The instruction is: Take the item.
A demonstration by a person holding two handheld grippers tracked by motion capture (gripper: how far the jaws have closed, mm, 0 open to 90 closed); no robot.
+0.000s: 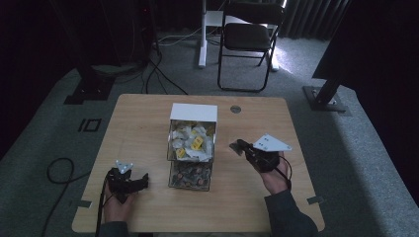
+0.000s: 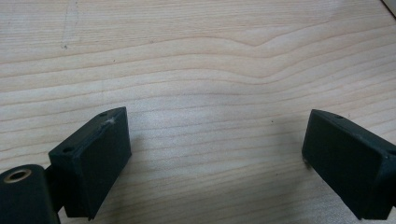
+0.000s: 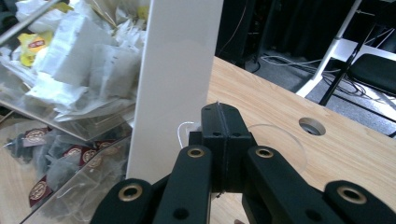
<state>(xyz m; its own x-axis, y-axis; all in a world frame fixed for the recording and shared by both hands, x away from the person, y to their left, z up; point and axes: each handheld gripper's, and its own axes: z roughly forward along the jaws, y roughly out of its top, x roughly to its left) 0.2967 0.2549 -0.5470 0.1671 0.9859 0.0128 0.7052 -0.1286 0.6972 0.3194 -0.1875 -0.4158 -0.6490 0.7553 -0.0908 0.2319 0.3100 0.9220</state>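
A clear two-tier box with a white back panel stands mid-table. Its upper tier holds white and yellow tea bags; the lower tier holds dark, red-labelled tea bags. My right gripper hovers just right of the box, jaws shut close to the white panel. A thin white thread curls at their left side; I cannot tell whether it is pinched. My left gripper rests low at the front left, open over bare wood, with nothing between its fingers.
The wooden table has a round cable hole at the back right, also seen beyond the right jaws. A folding chair, stand bases and floor cables lie beyond the table edges.
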